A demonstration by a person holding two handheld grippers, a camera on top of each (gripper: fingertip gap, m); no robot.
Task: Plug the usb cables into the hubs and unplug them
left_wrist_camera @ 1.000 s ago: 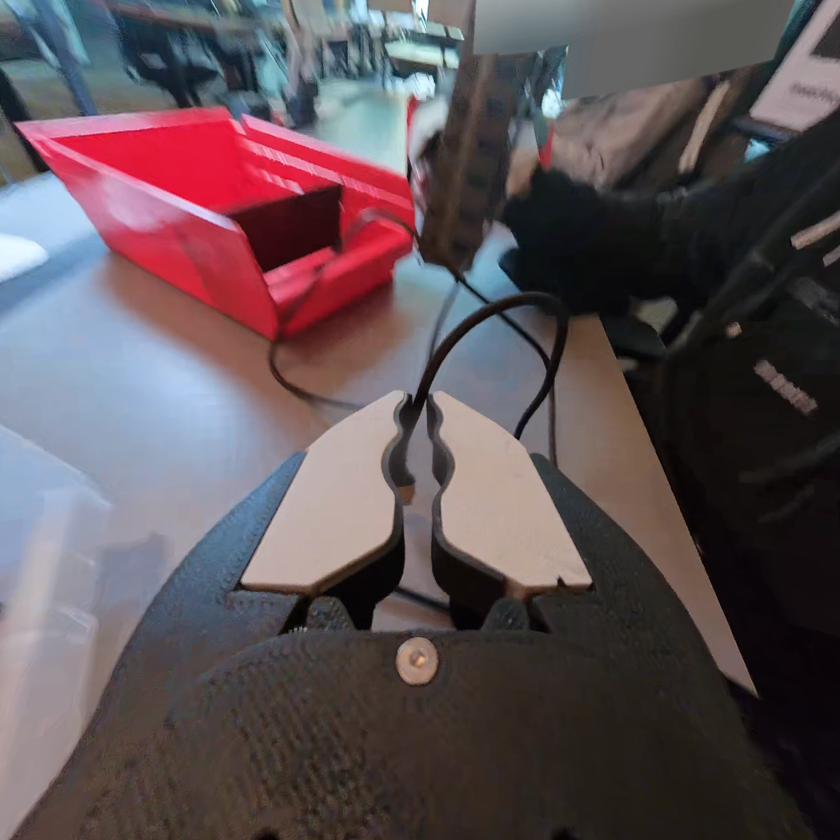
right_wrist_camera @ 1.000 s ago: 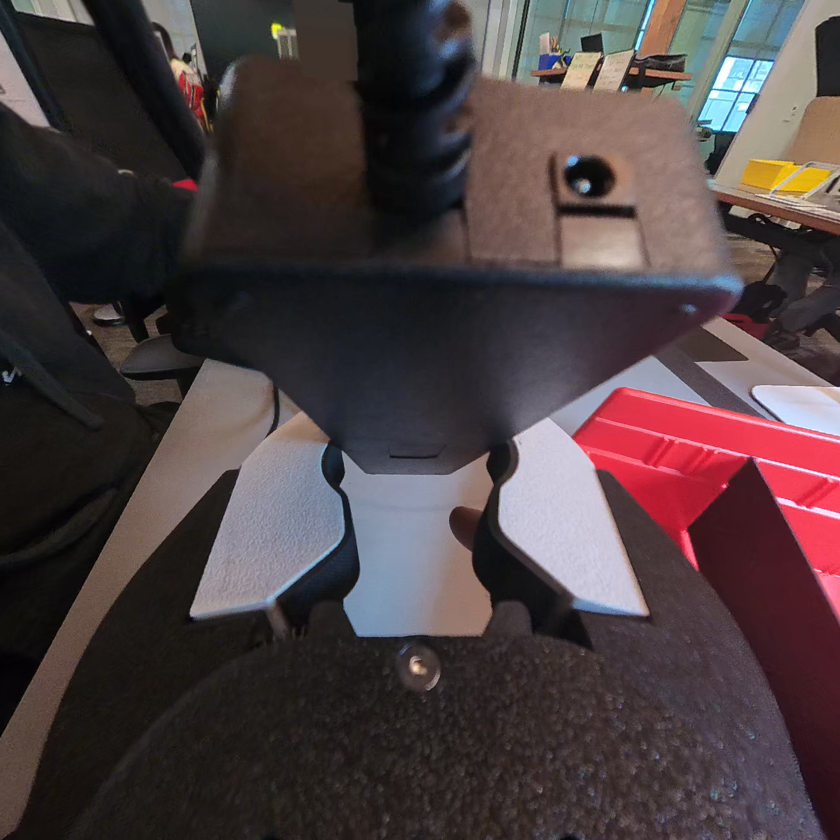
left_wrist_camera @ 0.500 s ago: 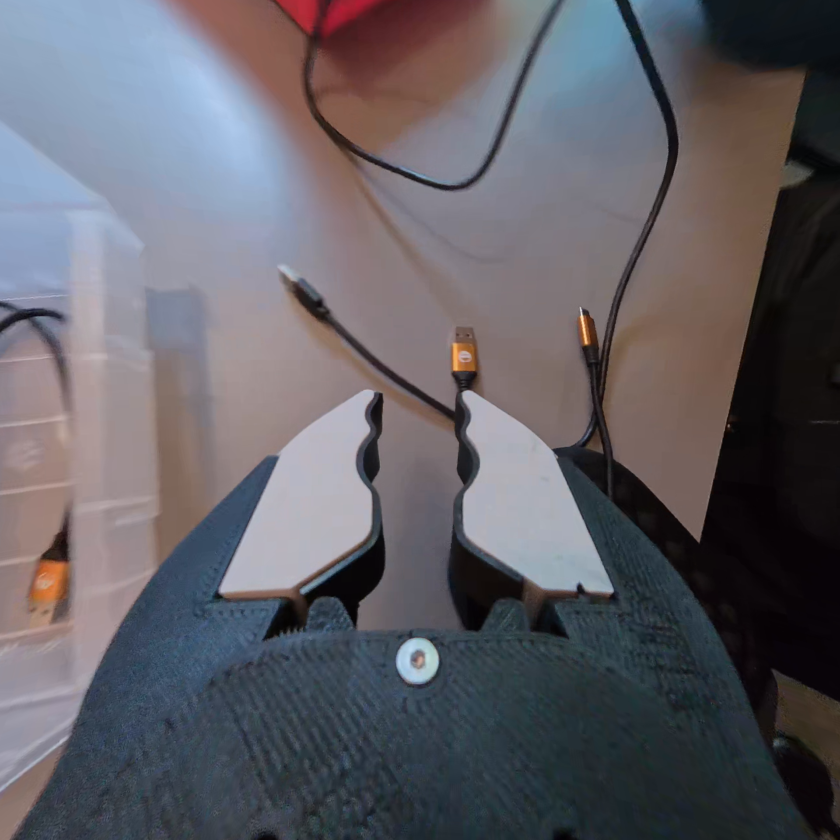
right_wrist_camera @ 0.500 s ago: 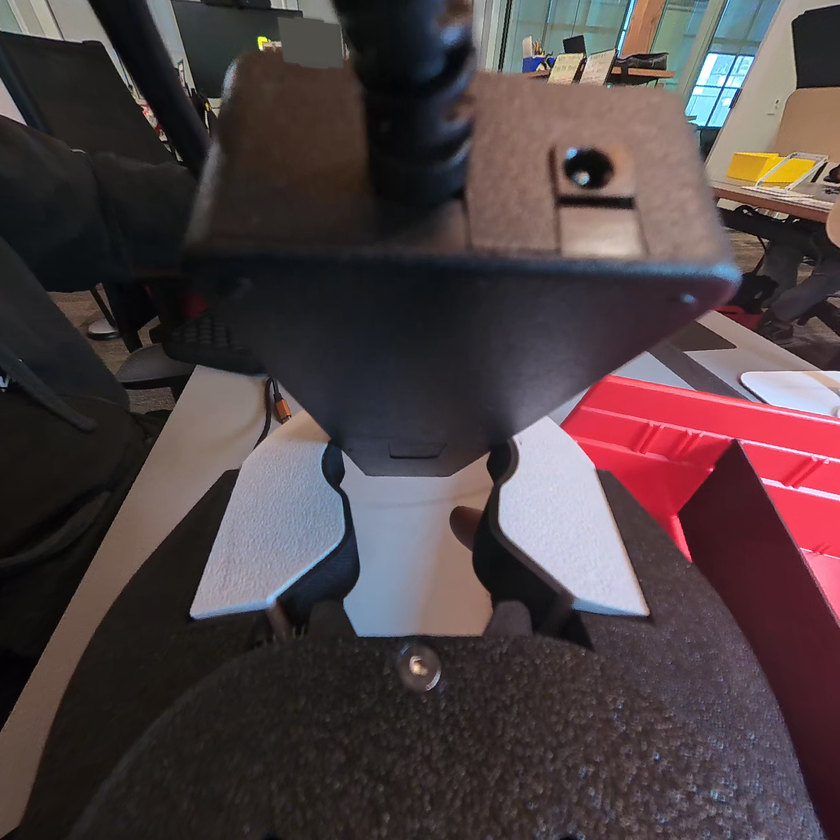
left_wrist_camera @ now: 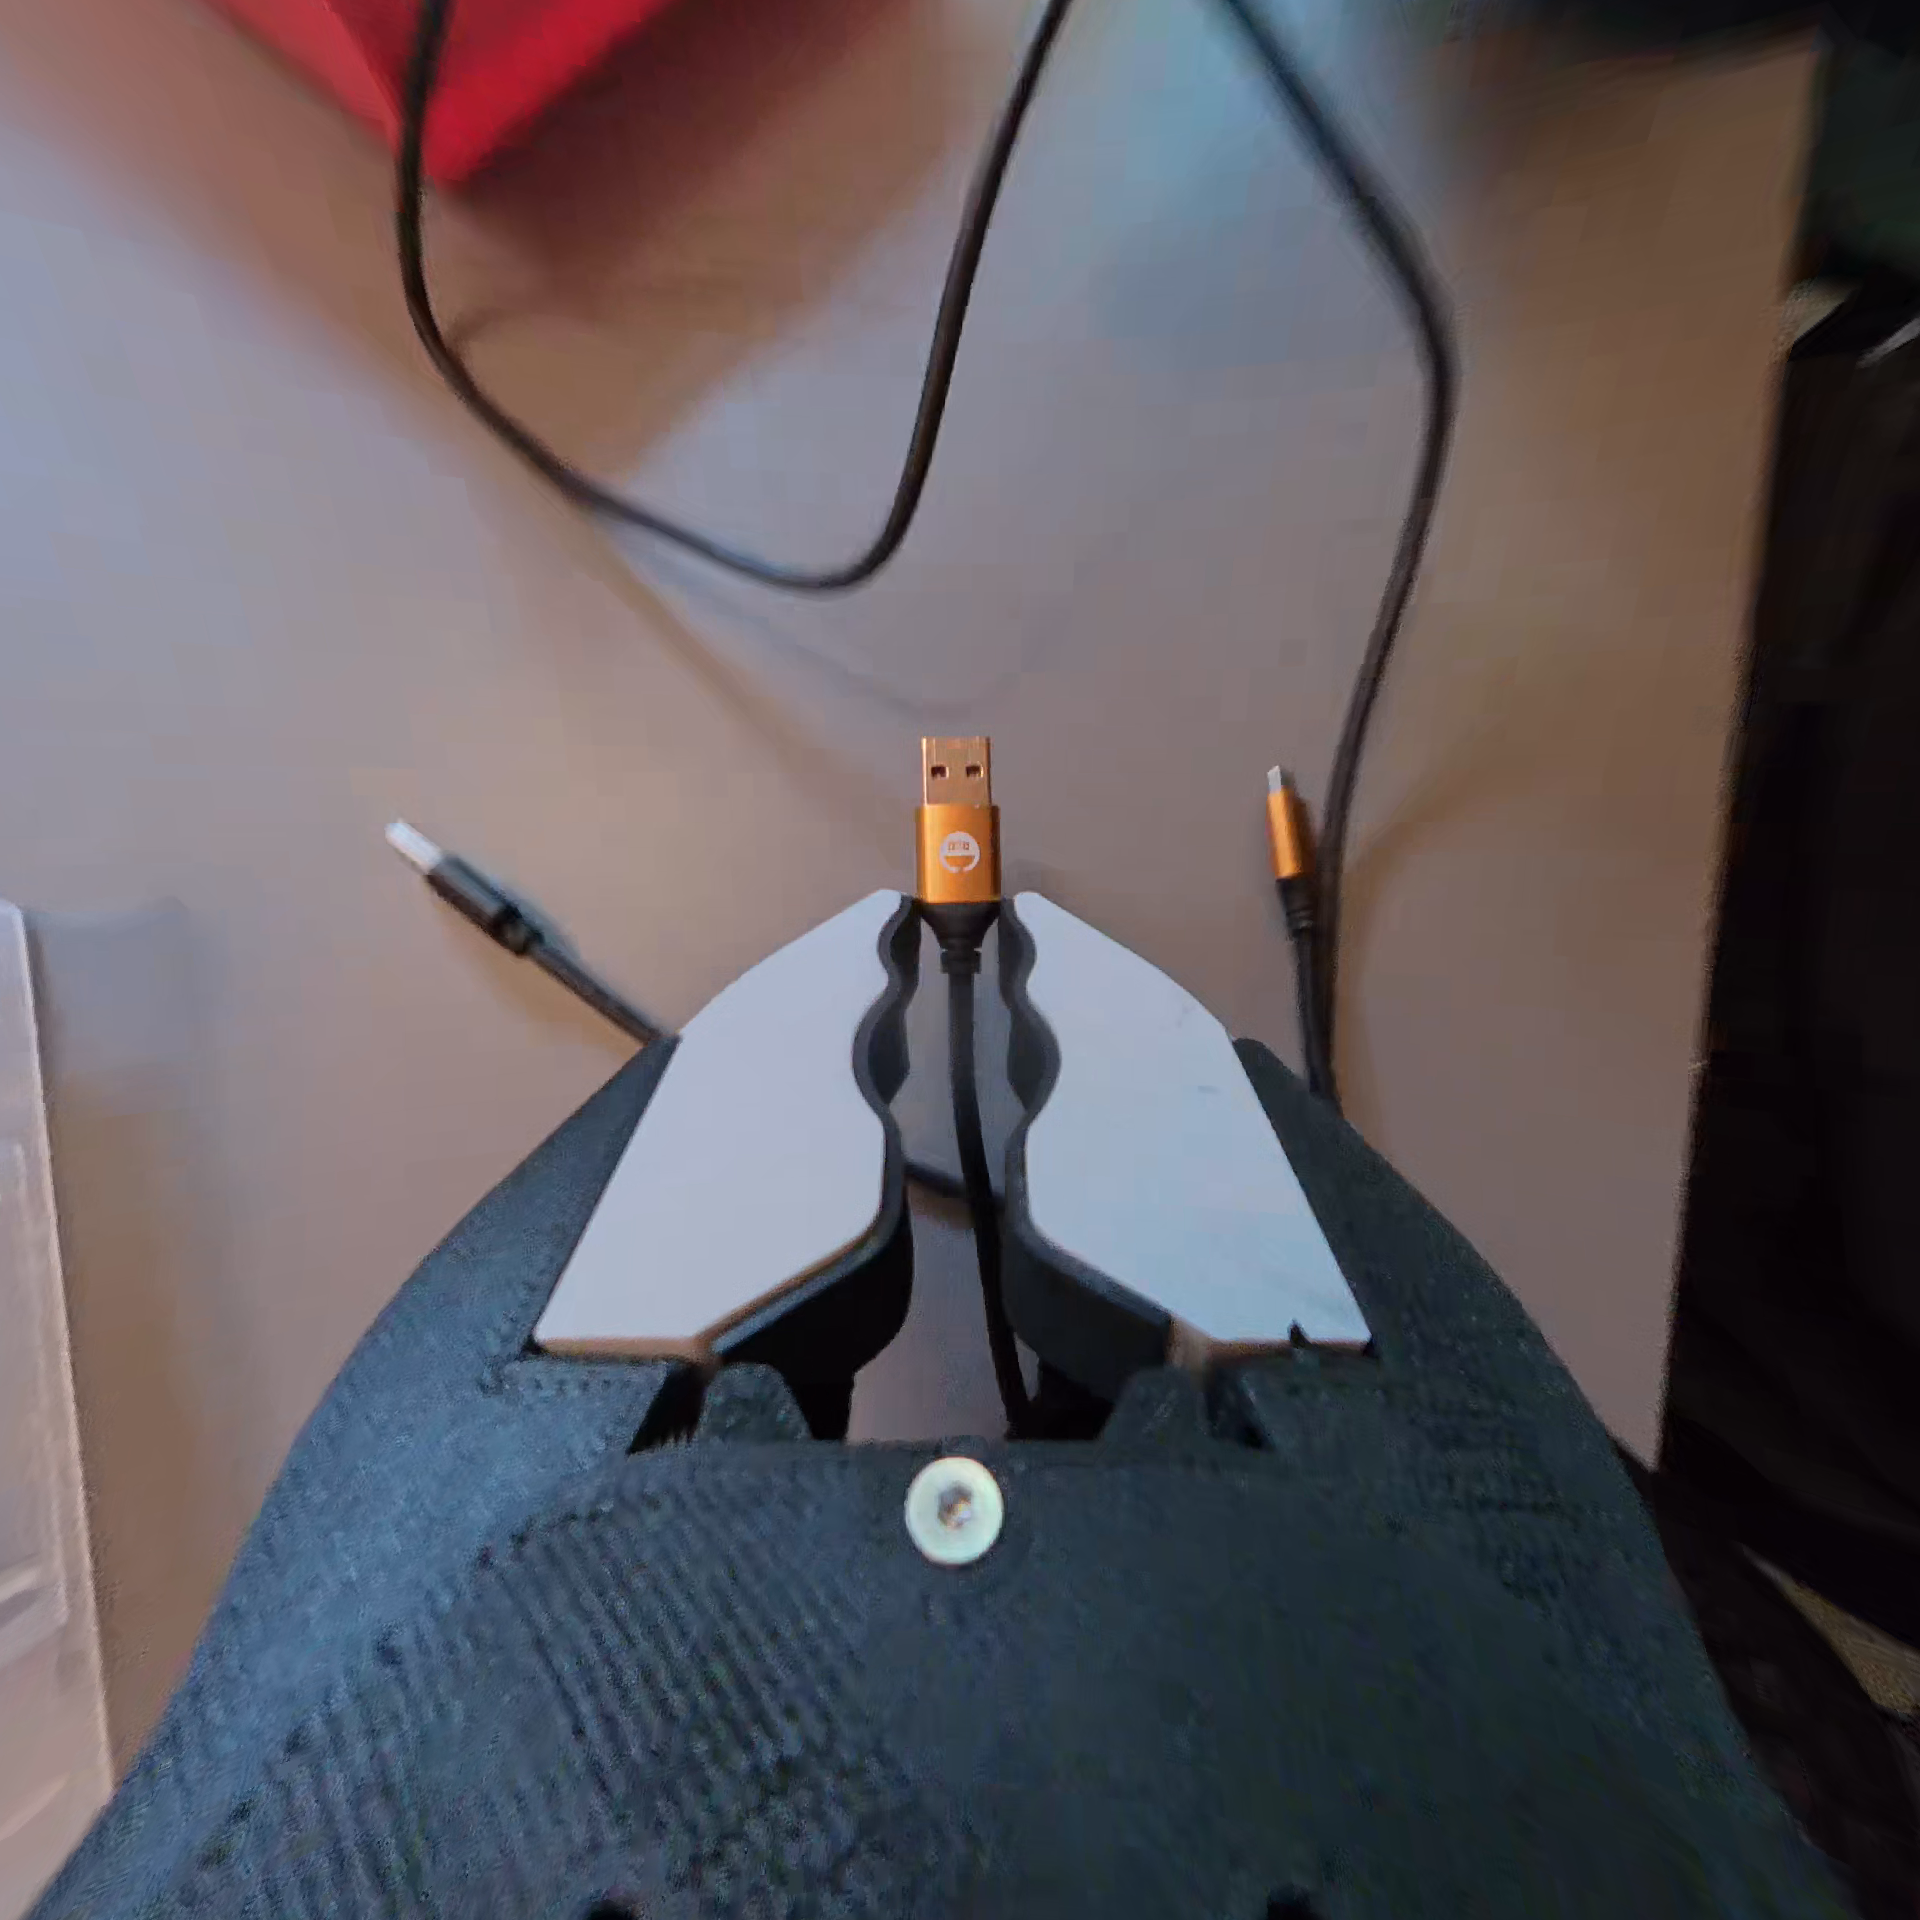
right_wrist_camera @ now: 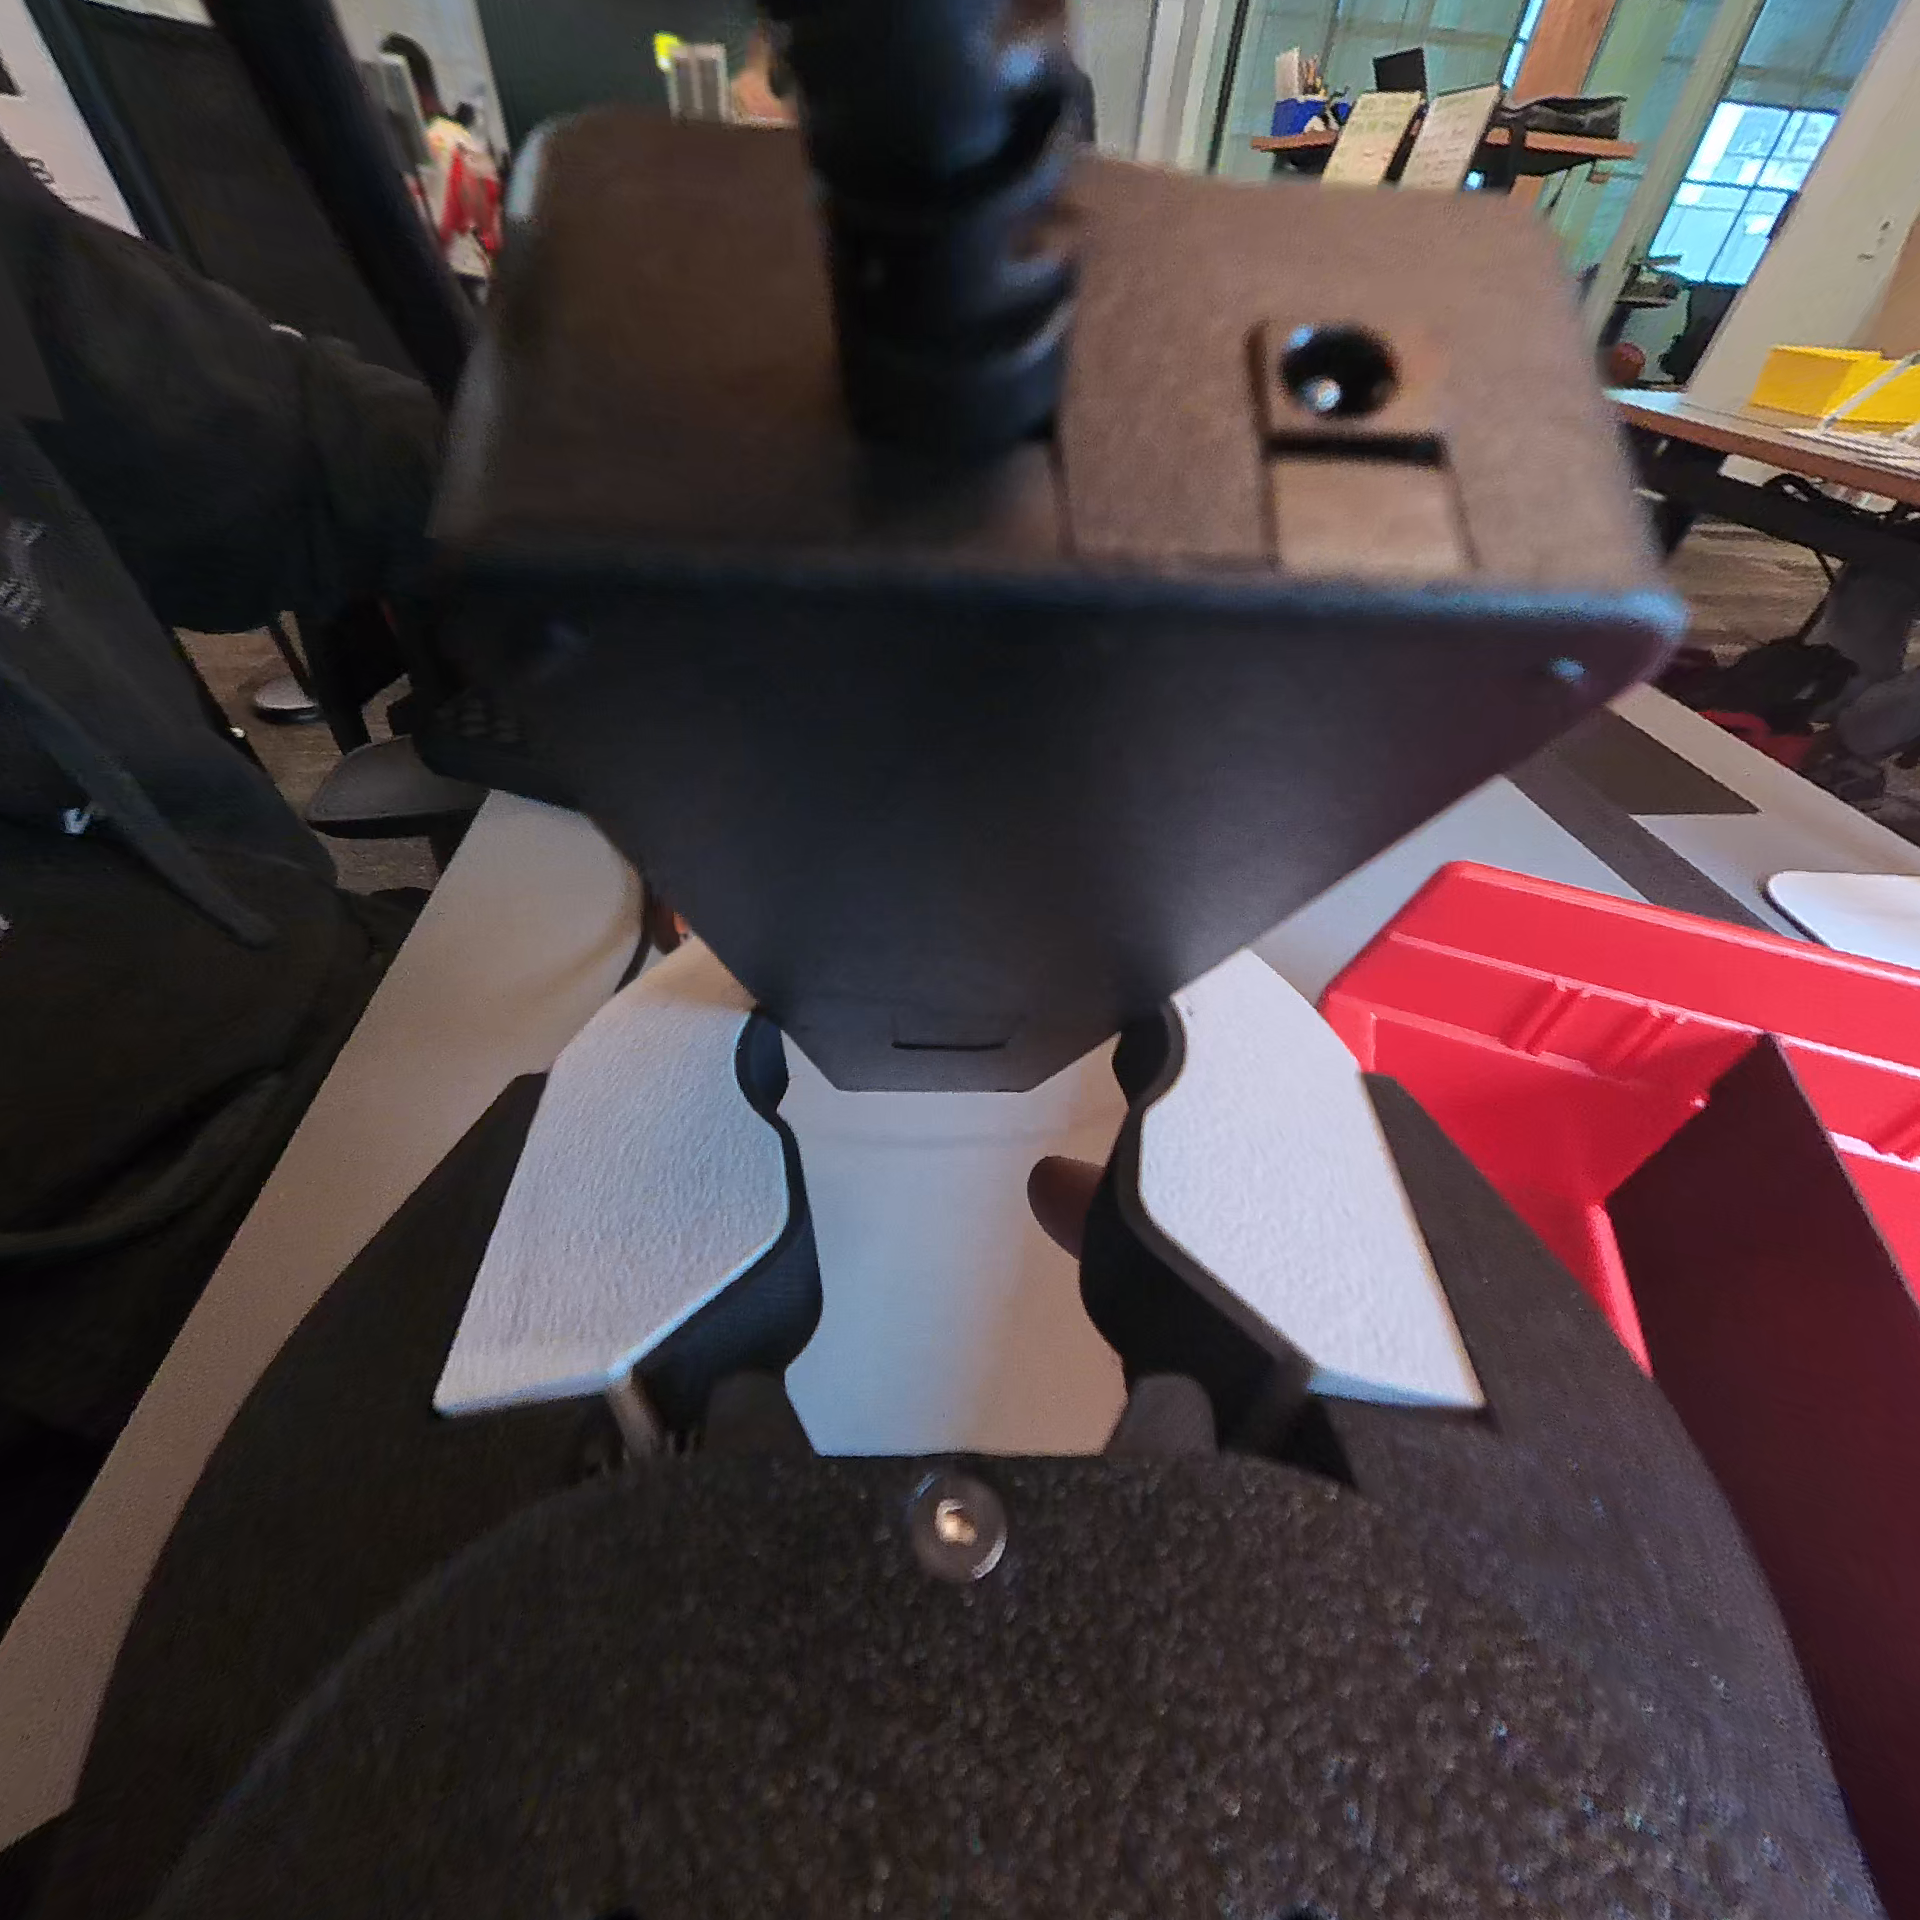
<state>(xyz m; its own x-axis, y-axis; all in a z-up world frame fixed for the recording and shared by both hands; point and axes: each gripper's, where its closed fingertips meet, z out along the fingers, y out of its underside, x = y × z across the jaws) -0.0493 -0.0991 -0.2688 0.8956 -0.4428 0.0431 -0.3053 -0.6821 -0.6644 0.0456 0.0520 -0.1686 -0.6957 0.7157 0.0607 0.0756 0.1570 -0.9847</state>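
In the left wrist view, an orange USB-A plug on a black cable lies on the tan table. My left gripper is closed in on the base of that plug, and its cable runs back between the fingers. A black USB-A plug lies to the left. A thin orange plug lies to the right. In the right wrist view, my right gripper is shut on a big black hub block by its white base tab and holds it above the table. A thick black cable leaves the hub's top.
A red bin sits at the far side and to the right of the hub. Loose black cables loop over the table. A clear plastic box stands at the left. The table edge runs on the right. A person in black is on the left. The gap from one gripper's tips to the other's is roughly 20 centimetres.
My left gripper let go of a black cable, tipped down toward the table, moved onto the orange USB-A plug and closed in around it. My right gripper has held the hub almost still.
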